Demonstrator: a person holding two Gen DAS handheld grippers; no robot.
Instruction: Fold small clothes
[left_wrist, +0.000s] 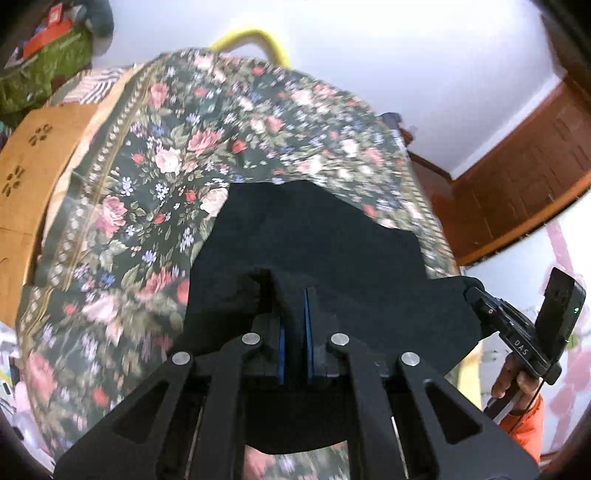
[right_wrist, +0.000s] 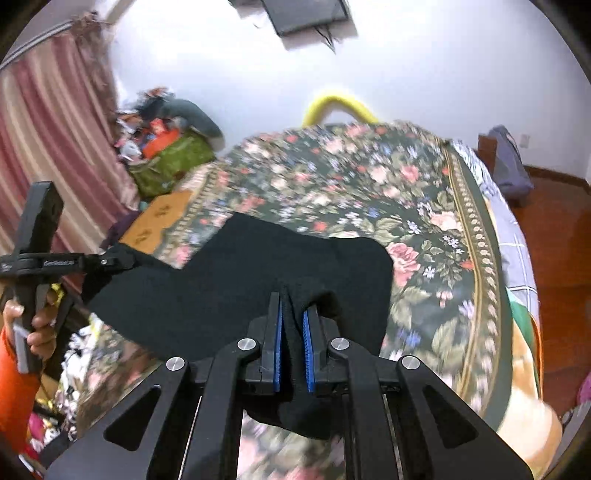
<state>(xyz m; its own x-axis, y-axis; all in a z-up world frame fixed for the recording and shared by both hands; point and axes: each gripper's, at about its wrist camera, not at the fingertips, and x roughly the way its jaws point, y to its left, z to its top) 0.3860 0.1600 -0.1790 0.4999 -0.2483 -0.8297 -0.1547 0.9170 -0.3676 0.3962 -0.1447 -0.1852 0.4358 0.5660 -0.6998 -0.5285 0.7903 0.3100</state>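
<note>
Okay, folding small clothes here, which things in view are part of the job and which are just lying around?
Part of the job:
- black garment
- left tool, shut on it
- right tool, shut on it
- floral bedspread, the surface beneath

Lying about:
- green bag
- yellow tube
- pink curtain

Bed (right_wrist: 424, 206) is carrying everything, covered by a dark floral bedspread (left_wrist: 155, 155) with roses and a gold-patterned border band running along its edge. Black garment (right_wrist: 229, 280) is hanging partly lifted off the spread near 6 o'clock, far end seeming to be resting on it. Green fabric bag (right_wrist: 173, 162) is sitting at 10 o'clock by the bed's far corner, whether on it is unclear. Striped and checked bedding (right_wrist: 517, 236) is showing under the spread at 3 o'clock.
</note>
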